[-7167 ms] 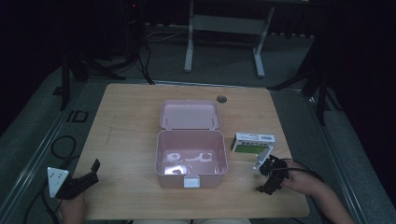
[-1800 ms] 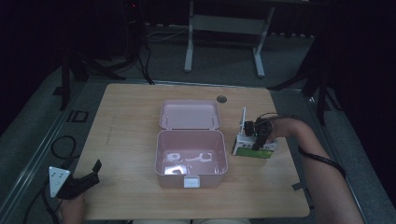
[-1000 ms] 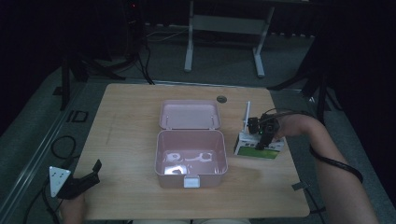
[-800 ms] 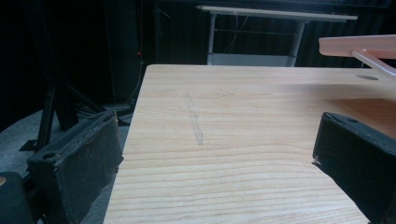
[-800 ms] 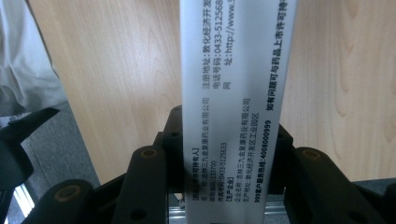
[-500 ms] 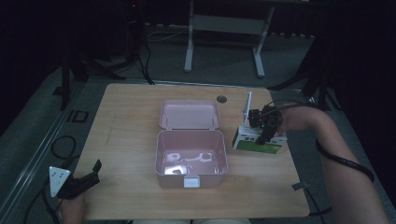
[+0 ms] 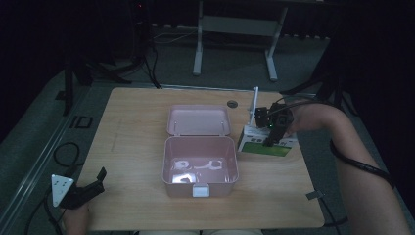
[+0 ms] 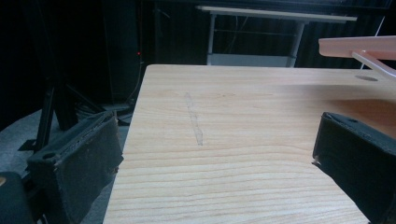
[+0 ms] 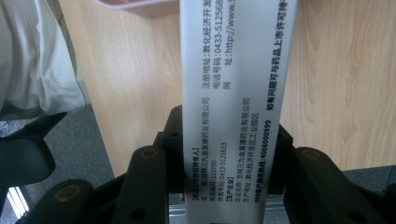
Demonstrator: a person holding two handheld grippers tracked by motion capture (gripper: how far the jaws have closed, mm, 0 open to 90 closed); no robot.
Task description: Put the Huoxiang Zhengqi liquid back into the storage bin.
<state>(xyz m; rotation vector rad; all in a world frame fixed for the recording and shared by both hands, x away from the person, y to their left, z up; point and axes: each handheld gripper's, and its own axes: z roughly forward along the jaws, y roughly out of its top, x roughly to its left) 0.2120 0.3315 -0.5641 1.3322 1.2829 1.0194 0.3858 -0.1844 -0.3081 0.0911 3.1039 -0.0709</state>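
i have the right gripper [image 7: 269, 142] clamped on the small green and white cardboard box [image 7: 268, 146], just right of the open pink plastic case [image 7: 199, 161] on the pale wooden table [image 7: 132, 137]. in the high view the box sits near the case's right wall, close beside it but i cannot tell if they touch, and i cannot tell whether its lower edge rests on the table. the gripper comes down on it from above, with the forearm reaching in from the right edge.

in the right gripper view the box's white side panel [image 9: 233, 93], printed with black text, runs straight up between the two black jaws, which press against both of its narrow sides. beyond it i see wood grain and a pink edge of the case [image 9: 135, 5] at the top.

the case's lid [image 7: 198, 120] lies folded back flat on the table behind the tray. inside the tray i make out a few pale shiny shapes, too dim to name.

my left gripper [image 7: 88, 188] rests at the near left corner of the table, well apart from the case. in the left gripper view its jaws stand wide apart with nothing but bare table [image 8: 233, 140] between them, and the pink lid edge [image 8: 359, 46] shows at the upper right.

a small dark round hole [image 7: 231, 104] sits in the tabletop behind the lid.
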